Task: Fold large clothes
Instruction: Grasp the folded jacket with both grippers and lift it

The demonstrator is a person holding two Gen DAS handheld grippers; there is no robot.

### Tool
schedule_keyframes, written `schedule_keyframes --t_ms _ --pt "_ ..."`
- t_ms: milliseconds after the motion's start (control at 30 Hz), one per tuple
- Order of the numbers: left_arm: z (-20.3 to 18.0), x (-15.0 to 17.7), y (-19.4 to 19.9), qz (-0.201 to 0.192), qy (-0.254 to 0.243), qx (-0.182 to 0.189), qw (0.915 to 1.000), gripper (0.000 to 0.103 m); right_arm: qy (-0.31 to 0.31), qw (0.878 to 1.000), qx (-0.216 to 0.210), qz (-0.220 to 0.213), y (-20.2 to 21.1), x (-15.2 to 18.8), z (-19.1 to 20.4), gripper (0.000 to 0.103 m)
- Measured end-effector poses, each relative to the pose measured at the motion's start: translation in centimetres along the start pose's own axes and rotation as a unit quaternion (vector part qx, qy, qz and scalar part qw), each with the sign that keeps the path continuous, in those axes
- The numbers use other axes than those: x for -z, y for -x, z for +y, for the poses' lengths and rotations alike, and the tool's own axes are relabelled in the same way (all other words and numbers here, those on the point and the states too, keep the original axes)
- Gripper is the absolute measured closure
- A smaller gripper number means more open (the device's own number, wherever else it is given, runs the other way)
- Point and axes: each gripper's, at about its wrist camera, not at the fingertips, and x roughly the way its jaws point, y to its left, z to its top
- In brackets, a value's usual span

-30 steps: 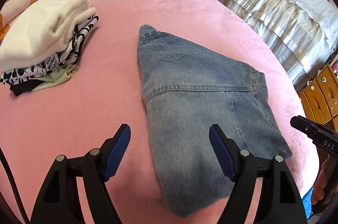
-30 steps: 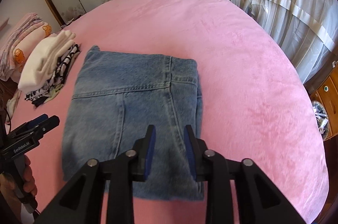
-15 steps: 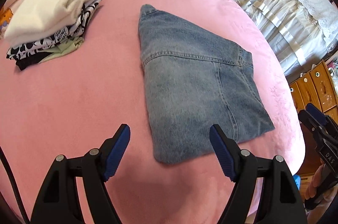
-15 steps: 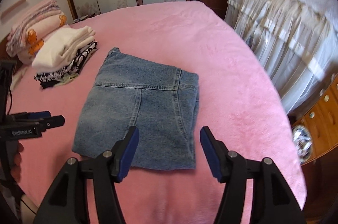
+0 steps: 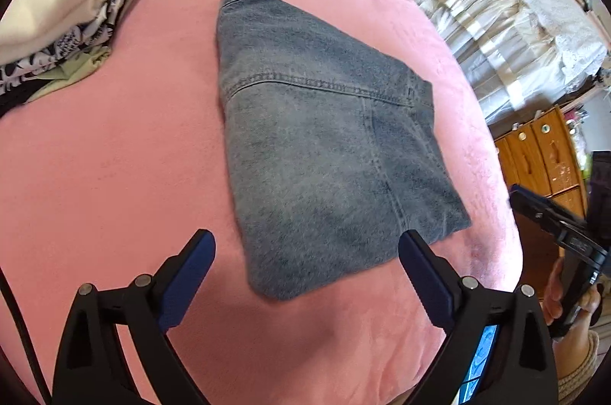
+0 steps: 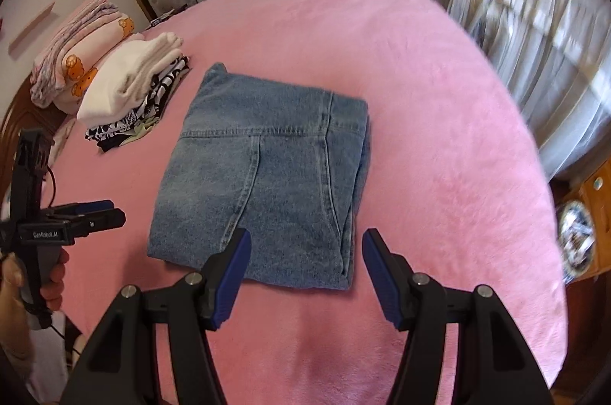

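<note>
A pair of blue jeans lies folded into a flat rectangle on the pink blanket; it also shows in the right wrist view. My left gripper is open and empty, held above the near edge of the jeans. My right gripper is open and empty, also above the near edge, clear of the cloth. The right gripper shows at the right edge of the left wrist view, and the left gripper at the left of the right wrist view.
A stack of folded clothes with a white top piece lies at the far left of the blanket. Folded pink bedding sits behind it. A bed with a frilled cover and wooden drawers stand to the right.
My right gripper opened, letting go of the jeans' near edge, and drew back. My left gripper also drew back and up. The jeans stayed folded in place.
</note>
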Motion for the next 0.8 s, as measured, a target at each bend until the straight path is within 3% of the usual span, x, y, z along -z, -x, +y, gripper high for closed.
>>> schedule_keyframes --t_ms 333,500,800 --pt "2.1 -1.7 -6.1 0.011 0.018 0.033 0.9992 0.007 -0.097 0.988 -0.102 0.067 -8.9 -0.1 -5.6 0.038" --pt "3.2 -2.8 -7.9 0.004 0.022 0.041 0.9989 0.007 -0.107 0.983 -0.13 0.074 -11.5 -1.2 -6.5 0.038" --pt "5.4 -4.4 -12.4 0.028 0.055 0.069 0.9957 0.007 -0.104 0.972 -0.198 0.068 -16.0 -3.1 -5.5 0.036"
